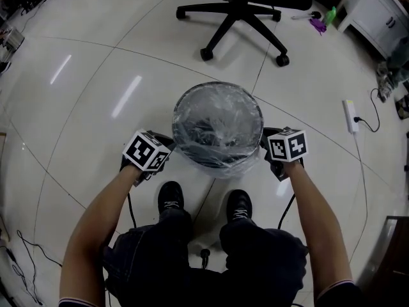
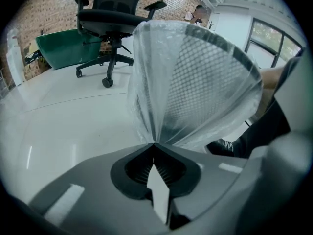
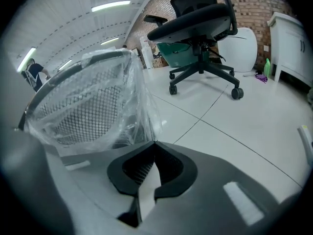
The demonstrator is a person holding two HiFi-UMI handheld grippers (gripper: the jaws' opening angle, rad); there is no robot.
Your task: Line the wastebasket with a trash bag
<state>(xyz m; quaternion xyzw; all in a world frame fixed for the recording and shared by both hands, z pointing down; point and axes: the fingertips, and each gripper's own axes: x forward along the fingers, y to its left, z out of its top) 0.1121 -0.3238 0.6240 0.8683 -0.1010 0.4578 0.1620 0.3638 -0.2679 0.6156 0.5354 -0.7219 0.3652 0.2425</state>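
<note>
A round black mesh wastebasket [image 1: 217,125] stands on the floor just ahead of the person's shoes. A clear trash bag [image 1: 218,110] is stretched over its rim and down its sides. My left gripper [image 1: 160,153] is at the basket's left side, my right gripper [image 1: 271,148] at its right side. In the left gripper view the jaws [image 2: 154,144] are shut on a gathered fold of the trash bag [image 2: 195,82], which fans up over the mesh wastebasket [image 2: 205,67]. In the right gripper view the jaws [image 3: 152,142] are shut on the trash bag's [image 3: 139,106] hanging edge beside the wastebasket [image 3: 78,102].
A black office chair [image 1: 241,19] on castors stands beyond the basket. A white power strip [image 1: 350,115] with its cable lies on the floor at the right, near a white cabinet [image 1: 378,13]. Loose cables [image 1: 19,261] trail at the lower left. The person's shoes [image 1: 171,198] sit close behind the basket.
</note>
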